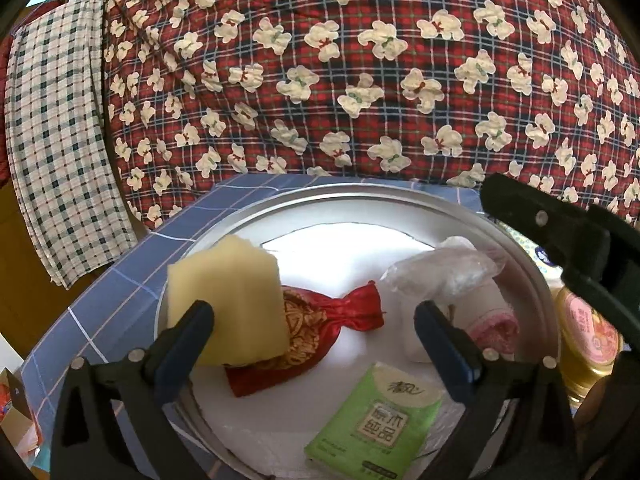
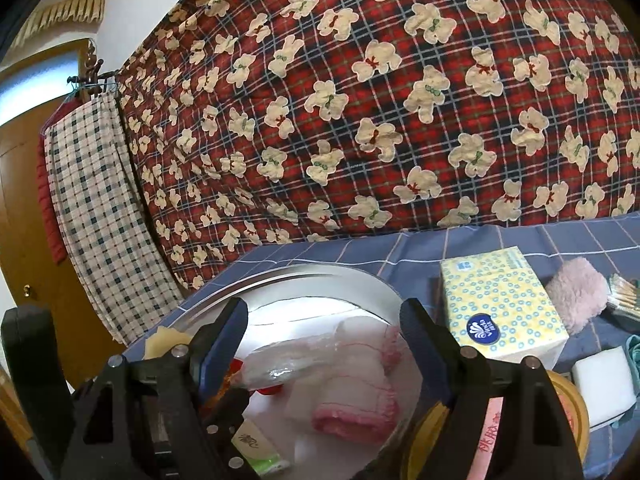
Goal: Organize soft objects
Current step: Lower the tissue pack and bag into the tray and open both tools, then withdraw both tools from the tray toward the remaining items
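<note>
A round metal tray (image 1: pixel 532 272) with a white liner holds the soft things. A yellow sponge (image 1: pixel 228 300) stands tilted on a red satin pouch (image 1: pixel 340 320), and its lower left corner is against the left finger of my left gripper (image 1: pixel 314 320). That gripper is open, with the pouch lying between its fingers. A green tissue pack (image 1: pixel 376 420) lies in front. At the right are a clear plastic bag (image 1: pixel 440 268) and a rolled white-and-pink towel (image 2: pixel 352 412). My right gripper (image 2: pixel 326 320) hangs open above the bag (image 2: pixel 288 360) and the towel, its pads not touching them.
A gold-lidded tin (image 1: pixel 588 340) stands right of the tray. A yellow tissue box (image 2: pixel 500 304), a pink fluffy pad (image 2: pixel 576 292) and a white foam block (image 2: pixel 604 376) lie on the blue checked cloth (image 2: pixel 400 256). A bear-print quilt (image 1: pixel 360 80) rises behind it, and a checked towel (image 1: pixel 60 140) hangs at the left.
</note>
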Demonstrator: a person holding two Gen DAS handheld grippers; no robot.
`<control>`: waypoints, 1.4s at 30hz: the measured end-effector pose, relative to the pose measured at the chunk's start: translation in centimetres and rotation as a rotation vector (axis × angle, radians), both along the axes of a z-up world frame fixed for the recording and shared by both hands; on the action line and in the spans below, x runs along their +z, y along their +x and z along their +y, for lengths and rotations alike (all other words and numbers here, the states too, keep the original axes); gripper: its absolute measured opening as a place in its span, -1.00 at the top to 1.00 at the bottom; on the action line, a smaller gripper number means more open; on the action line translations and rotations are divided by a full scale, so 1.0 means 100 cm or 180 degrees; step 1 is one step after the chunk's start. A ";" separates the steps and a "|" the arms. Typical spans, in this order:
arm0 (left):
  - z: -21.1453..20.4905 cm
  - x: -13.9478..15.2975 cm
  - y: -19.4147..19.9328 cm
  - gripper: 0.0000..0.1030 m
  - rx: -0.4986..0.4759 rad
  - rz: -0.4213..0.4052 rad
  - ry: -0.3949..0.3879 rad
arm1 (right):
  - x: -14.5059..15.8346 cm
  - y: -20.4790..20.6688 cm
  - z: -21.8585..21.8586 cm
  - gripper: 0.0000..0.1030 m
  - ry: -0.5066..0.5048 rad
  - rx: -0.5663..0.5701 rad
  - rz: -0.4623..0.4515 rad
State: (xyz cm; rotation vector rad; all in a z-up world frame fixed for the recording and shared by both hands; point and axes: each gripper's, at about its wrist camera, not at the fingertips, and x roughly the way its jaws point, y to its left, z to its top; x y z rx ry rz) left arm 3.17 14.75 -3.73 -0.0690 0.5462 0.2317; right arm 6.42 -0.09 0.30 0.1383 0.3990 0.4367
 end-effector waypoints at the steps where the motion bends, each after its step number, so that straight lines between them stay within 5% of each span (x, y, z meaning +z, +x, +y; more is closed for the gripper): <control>1: 0.000 0.000 0.000 -0.99 -0.0003 -0.0001 -0.0002 | 0.000 -0.001 0.002 -0.56 -0.0036 -0.0001 -0.0012; 15: 0.014 -0.002 -0.004 -0.99 0.0202 -0.0024 -0.0186 | 0.000 -0.016 0.020 -0.57 -0.0525 -0.0089 -0.0399; 34: 0.016 0.004 -0.017 -0.99 0.0417 -0.0252 -0.0179 | 0.003 -0.022 0.014 -0.57 -0.0591 -0.0160 -0.0539; 42: 0.015 0.005 -0.020 -0.99 0.0448 -0.0293 -0.0165 | 0.010 -0.035 0.013 -0.57 -0.0808 -0.0495 -0.0876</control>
